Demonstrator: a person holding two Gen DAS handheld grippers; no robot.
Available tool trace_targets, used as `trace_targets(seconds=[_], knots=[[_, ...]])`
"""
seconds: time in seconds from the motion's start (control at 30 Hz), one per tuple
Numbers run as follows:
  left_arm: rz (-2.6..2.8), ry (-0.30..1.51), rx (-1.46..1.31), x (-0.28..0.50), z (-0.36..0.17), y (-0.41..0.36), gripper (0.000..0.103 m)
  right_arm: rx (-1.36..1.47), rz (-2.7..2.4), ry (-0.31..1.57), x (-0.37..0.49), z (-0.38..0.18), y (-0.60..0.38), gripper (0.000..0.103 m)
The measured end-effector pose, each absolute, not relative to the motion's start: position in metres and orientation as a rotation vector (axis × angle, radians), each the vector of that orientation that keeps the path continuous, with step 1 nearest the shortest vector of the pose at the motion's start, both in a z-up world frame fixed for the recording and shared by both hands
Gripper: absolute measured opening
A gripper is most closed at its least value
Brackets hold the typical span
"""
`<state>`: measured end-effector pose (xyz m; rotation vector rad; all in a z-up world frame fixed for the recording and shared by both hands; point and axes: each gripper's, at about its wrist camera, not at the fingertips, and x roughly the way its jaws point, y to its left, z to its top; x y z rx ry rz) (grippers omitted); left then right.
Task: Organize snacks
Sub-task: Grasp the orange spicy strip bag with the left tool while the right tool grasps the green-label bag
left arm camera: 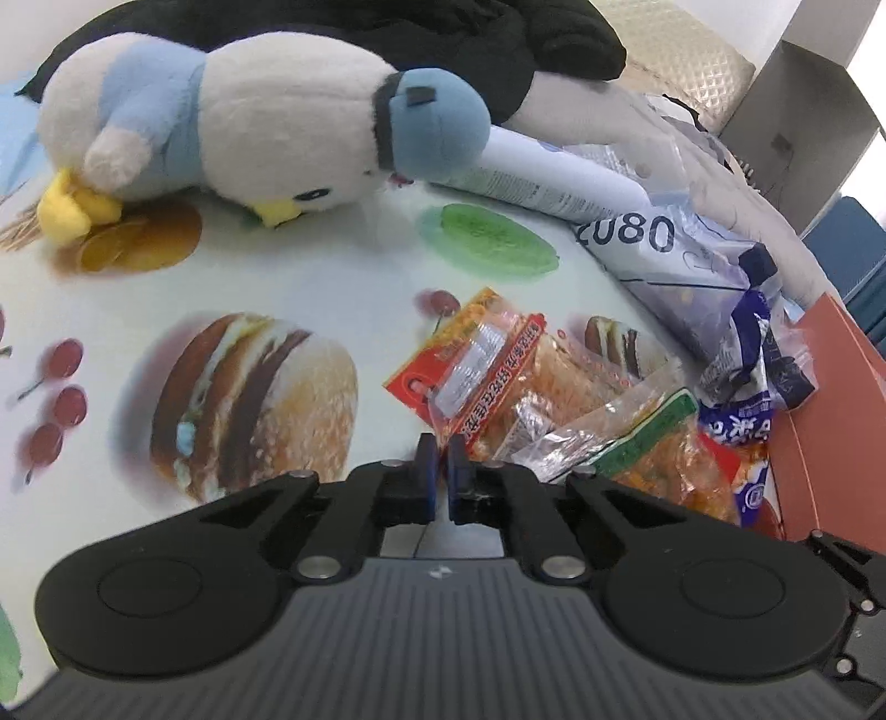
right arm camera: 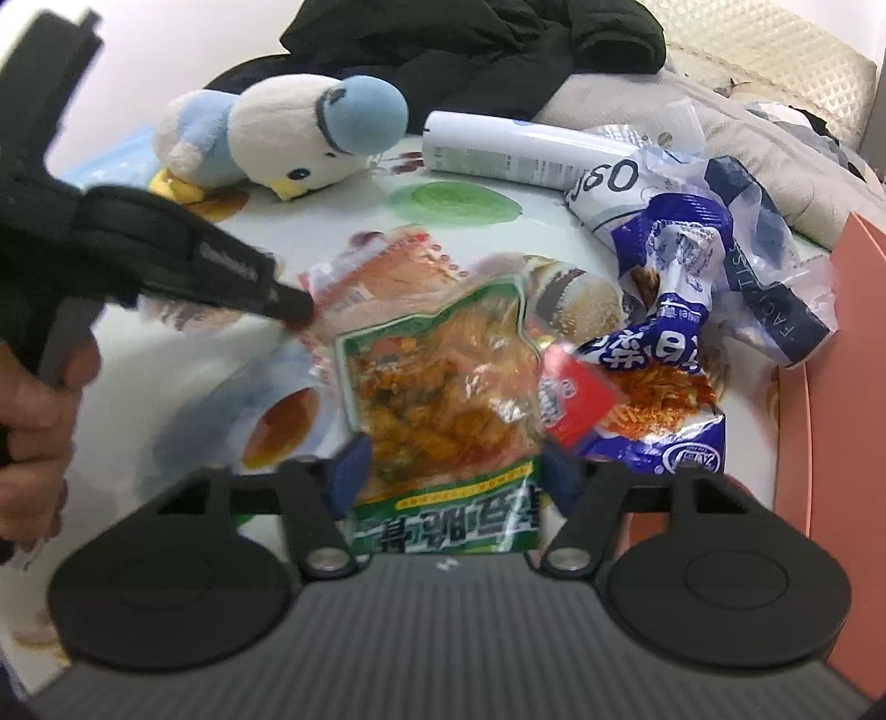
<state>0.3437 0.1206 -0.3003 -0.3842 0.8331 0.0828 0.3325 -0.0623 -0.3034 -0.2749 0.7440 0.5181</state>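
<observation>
A red and orange snack packet (left arm camera: 476, 365) lies on the printed tablecloth (left arm camera: 332, 266). My left gripper (left arm camera: 441, 462) is shut on its near corner; the right wrist view shows that gripper (right arm camera: 293, 307) pinching the packet's (right arm camera: 376, 266) left edge. A green-bordered packet (right arm camera: 443, 387) of orange snacks sits between my right gripper's (right arm camera: 451, 471) blue pads, which press on its two sides. In the left wrist view this green packet (left arm camera: 648, 437) lies over the red one. A blue and white packet (right arm camera: 664, 354) and a small red packet (right arm camera: 576, 399) lie to its right.
A plush bird (left arm camera: 249, 127) and a white spray can (left arm camera: 554, 177) lie at the back. A crumpled printed bag (right arm camera: 609, 183) and black clothing (left arm camera: 387, 27) sit behind the snacks. A salmon-coloured bin (right arm camera: 853, 332) stands at the right edge. A person's hand (right arm camera: 33, 399) holds the left gripper.
</observation>
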Motion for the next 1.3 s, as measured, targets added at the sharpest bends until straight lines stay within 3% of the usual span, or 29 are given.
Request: trace_targets(seconds=[0.63,1.3], knots=[[0.115,0.849,-0.441,0.236,-0.267,0.13,0.002,-0.134,0.432,0.797,0.253,-0.266,-0.103,0.041],[0.193,0.923,-0.46,0.095,-0.259,0.124,0.003,-0.022,0.299,0.832,0.157,-0.275,-0.131,0.042]])
